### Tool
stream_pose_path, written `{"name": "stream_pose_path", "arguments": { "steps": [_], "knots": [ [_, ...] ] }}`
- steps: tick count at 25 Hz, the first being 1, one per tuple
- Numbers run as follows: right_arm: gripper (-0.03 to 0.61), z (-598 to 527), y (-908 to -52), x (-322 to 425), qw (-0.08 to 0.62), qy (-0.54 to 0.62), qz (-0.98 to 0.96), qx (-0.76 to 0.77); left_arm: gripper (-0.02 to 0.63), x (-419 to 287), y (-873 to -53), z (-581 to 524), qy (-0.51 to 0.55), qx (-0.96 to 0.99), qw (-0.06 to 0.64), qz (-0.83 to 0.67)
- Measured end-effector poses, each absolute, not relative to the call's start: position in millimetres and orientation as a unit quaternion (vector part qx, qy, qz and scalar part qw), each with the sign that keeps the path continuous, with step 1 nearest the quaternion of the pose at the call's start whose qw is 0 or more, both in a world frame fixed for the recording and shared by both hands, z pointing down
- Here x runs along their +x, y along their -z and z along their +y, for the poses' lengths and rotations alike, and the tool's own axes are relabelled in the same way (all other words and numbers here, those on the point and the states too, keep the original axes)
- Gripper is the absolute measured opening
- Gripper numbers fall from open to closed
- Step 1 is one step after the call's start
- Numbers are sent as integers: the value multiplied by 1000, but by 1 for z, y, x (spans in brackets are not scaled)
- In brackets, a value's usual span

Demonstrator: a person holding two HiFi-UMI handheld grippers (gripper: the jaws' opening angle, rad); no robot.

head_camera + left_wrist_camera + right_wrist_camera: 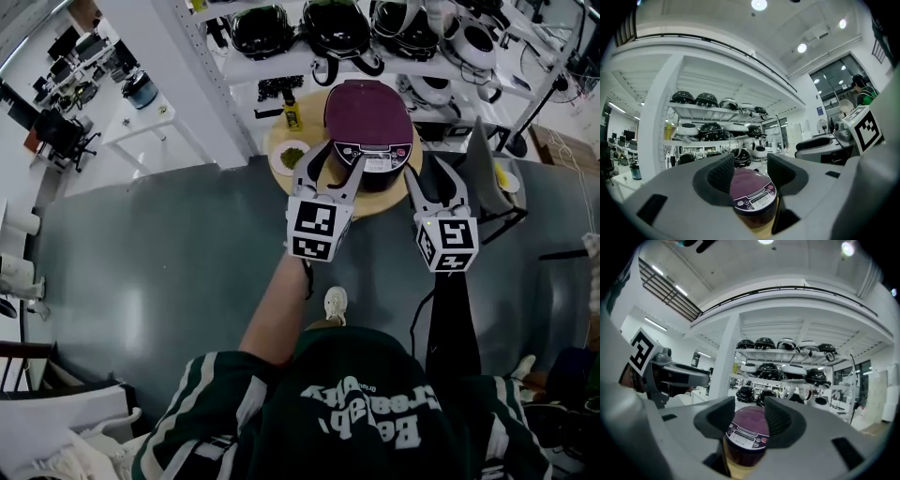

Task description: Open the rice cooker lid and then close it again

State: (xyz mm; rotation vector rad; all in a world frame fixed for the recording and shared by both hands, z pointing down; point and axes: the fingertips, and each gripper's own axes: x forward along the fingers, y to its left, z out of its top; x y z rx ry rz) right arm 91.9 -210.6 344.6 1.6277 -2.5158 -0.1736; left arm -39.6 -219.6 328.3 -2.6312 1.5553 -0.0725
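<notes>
A purple rice cooker (367, 117) with its lid down and a grey control panel at the front stands on a round wooden table (279, 176). My left gripper (336, 164) is held level in front of the cooker's left front, its jaws apart with nothing between them. To its right, my right gripper (433, 178) is also open and empty, just off the cooker's right front. In the left gripper view the cooker (752, 194) shows beyond the gap of the left gripper (751, 171). The right gripper view shows the cooker (746, 432) past the right gripper (747, 416). Neither touches it.
A small bowl of green stuff (292, 155) and a yellow bottle (292, 114) share the table, left of the cooker. Behind it a white shelf rack (281, 66) holds several black and white cookers. Grey floor (169, 262) lies around me.
</notes>
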Motion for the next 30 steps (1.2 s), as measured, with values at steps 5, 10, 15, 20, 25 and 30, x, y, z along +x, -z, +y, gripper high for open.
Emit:
{"name": "stream_pose_path", "arguments": {
  "steps": [5,10,15,20,25,30],
  "knots": [
    [207,-256,-351,81,67,49,-839,538,207,-40,-335,-265,22,-870,44,491],
    [199,-286,-356,77,49,35,-841,537,207,-45,-347,-296,26,-874,42,483],
    [201,-304,-360,73,50,26,-844,533,206,-46,-359,-316,31,-879,23,475],
    [204,-316,-366,71,53,16,-847,529,206,-49,-368,-325,33,-879,14,476],
    [207,-327,-375,65,62,-3,-855,514,206,-55,-374,-330,39,-874,18,484],
    [201,-332,-391,52,98,-30,-871,480,206,-57,-380,-332,37,-874,7,485]
  ]
}}
